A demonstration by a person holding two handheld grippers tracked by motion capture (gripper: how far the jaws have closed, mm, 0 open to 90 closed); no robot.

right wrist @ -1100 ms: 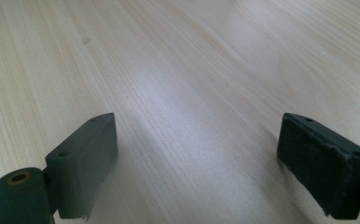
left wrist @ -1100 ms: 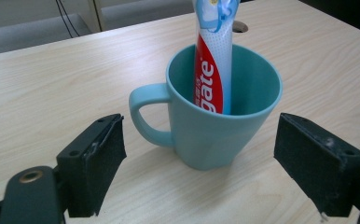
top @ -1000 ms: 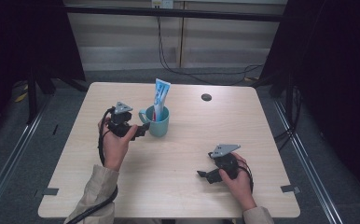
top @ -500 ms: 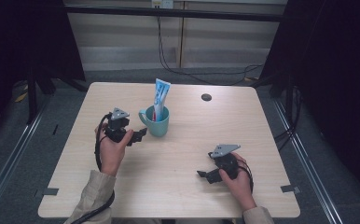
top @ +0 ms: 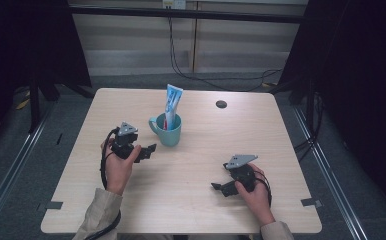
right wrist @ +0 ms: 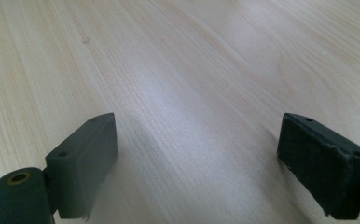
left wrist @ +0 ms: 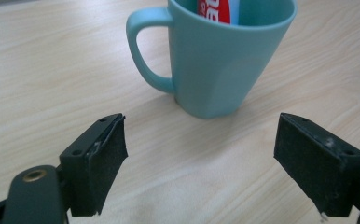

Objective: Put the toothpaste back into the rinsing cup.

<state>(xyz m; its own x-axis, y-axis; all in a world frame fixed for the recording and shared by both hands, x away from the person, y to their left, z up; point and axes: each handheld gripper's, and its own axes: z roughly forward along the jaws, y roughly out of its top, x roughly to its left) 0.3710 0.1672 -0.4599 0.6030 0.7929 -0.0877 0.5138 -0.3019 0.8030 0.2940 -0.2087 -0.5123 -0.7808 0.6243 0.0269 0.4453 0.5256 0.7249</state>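
Note:
A teal mug (top: pixel 168 131) stands upright on the wooden table (top: pixel 201 200), near its middle, with its handle to the left. A toothpaste tube (top: pixel 171 106) stands in it and sticks out above the rim. My left gripper (top: pixel 147 151) is open, a short way left of and nearer than the mug, with nothing between its jaws. In the left gripper view the mug (left wrist: pixel 225 60) sits just beyond the spread jaws, clear of them. My right gripper (top: pixel 220 188) rests open near the table's front right, over bare wood.
A small dark round disc (top: pixel 221 104) lies on the table toward its far right. Black cables trail from both grippers. Dark floor and black frame posts surround the table.
My left gripper has drawn back from the mug toward the person and down the table, leaving the mug standing where it was. The right gripper has not moved.

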